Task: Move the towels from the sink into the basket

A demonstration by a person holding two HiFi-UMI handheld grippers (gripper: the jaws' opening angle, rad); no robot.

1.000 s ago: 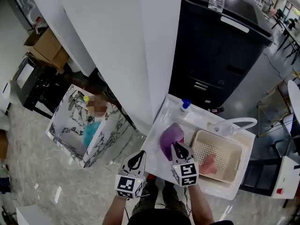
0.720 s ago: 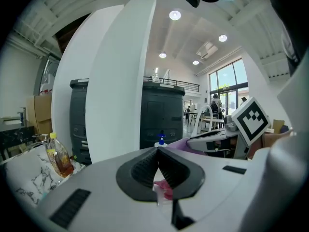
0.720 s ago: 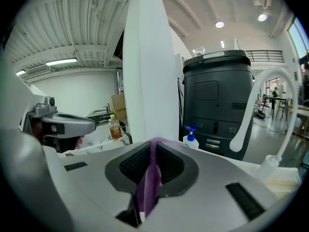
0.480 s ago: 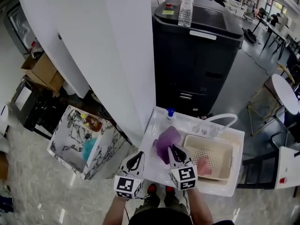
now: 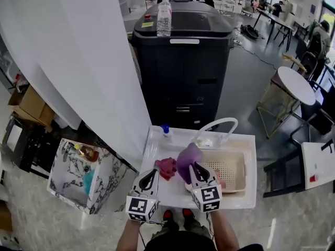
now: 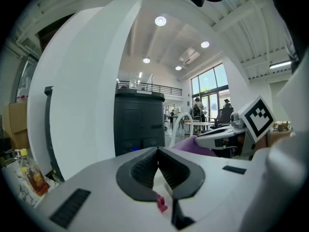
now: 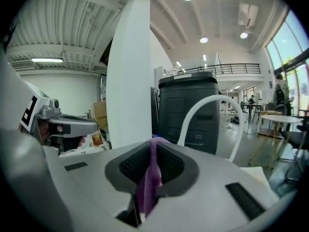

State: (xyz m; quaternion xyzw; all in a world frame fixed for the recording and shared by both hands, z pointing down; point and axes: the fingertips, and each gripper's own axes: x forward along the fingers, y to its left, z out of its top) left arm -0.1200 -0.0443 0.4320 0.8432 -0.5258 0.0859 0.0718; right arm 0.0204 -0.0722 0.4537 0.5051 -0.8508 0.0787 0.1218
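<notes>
Purple towel: pinched between right gripper jaws, centre frame above sink; left gripper jaws closed on magenta towel corner.

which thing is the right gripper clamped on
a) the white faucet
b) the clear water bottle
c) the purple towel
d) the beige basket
C: in the right gripper view a fold of the purple towel is pinched between the closed jaws, and in the head view that towel bunches at the tip of the right gripper.
</notes>
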